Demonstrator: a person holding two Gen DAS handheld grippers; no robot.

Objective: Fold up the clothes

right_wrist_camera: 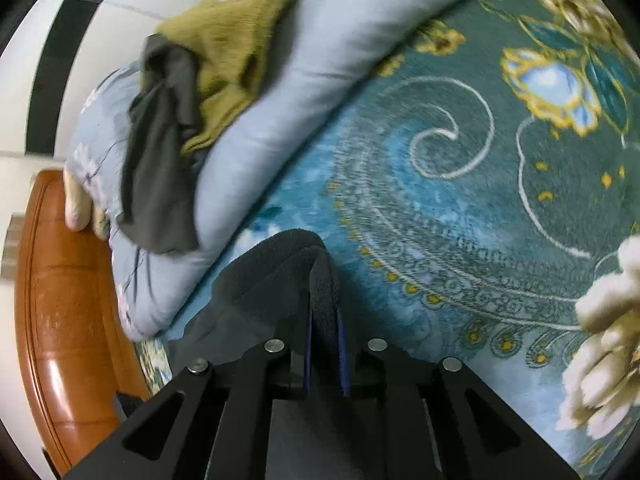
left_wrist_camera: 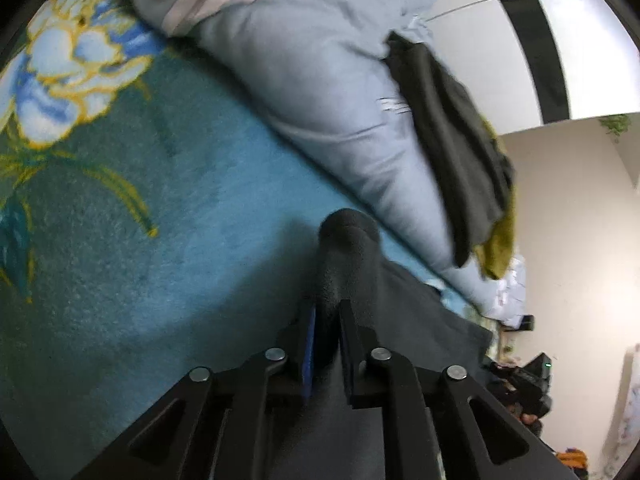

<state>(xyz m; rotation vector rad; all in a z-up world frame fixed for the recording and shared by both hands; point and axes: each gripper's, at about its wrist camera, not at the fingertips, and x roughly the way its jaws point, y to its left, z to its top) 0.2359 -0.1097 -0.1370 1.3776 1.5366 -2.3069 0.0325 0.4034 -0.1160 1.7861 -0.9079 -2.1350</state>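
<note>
A dark grey garment (left_wrist_camera: 348, 248) lies on the teal floral blanket (left_wrist_camera: 140, 240). A fold of it stands up between the fingers of my left gripper (left_wrist_camera: 326, 312), which is shut on the cloth and points down at the bed. In the right wrist view the same dark grey garment (right_wrist_camera: 272, 276) bulges up in a rounded fold. My right gripper (right_wrist_camera: 324, 312) is shut on it, its blue pads (right_wrist_camera: 342, 344) against the cloth on both sides. The rest of the garment runs back under both grippers and is hidden there.
A pale blue quilt (left_wrist_camera: 320, 120) with flower print lies bunched beside the garment. A second dark grey cloth (right_wrist_camera: 160, 160) and an olive cloth (right_wrist_camera: 228, 48) are heaped on it. A brown wooden bed frame (right_wrist_camera: 60, 300) borders the left. A cream fluffy thing (right_wrist_camera: 608, 340) lies at the right.
</note>
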